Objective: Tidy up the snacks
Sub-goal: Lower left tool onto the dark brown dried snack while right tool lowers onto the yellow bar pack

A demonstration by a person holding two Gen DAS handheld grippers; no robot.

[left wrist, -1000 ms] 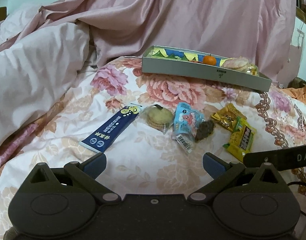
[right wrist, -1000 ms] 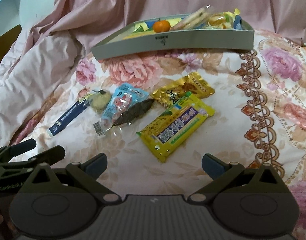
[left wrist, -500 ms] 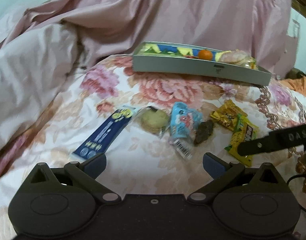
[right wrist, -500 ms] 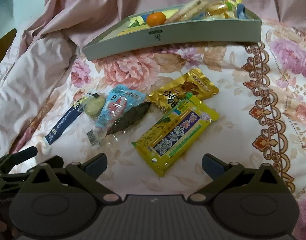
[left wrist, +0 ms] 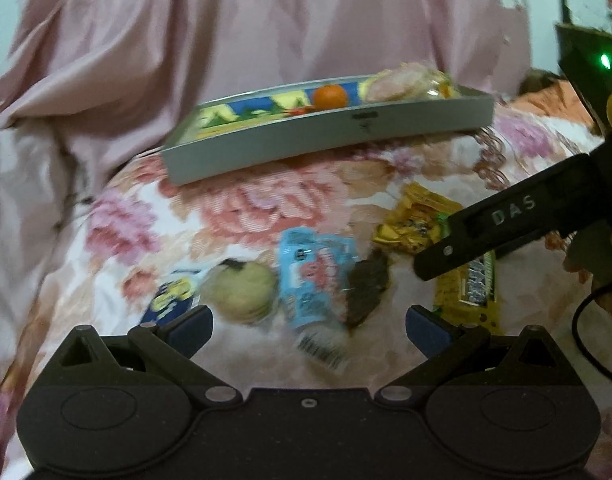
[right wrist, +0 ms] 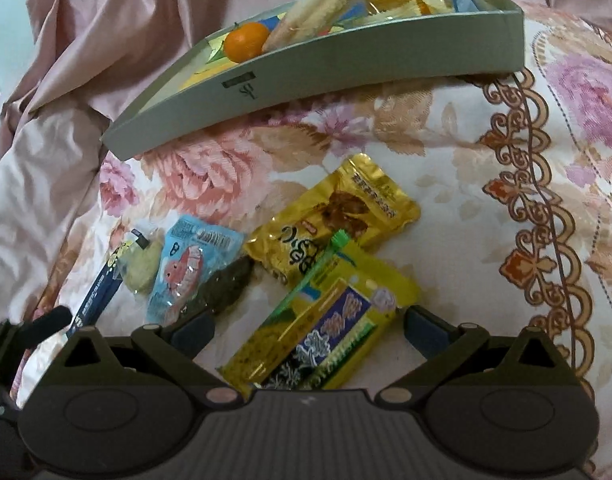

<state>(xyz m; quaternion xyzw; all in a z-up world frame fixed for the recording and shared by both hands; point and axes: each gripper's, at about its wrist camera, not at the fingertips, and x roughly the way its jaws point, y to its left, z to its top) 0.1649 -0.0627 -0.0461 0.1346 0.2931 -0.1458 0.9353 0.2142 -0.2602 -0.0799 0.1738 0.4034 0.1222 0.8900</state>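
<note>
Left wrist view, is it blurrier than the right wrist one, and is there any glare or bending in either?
Left wrist view: motion blur smears the light blue packet and round cookie; a green light glows at upper right. Right wrist view: sharper, print on the yellow bar is readable, mild sheen on the gold packet; fisheye bows the grey tray in both.

Dim, flat indoor light; left wrist view smeared by motion blur (right sharper), fisheye-bent edges.
</note>
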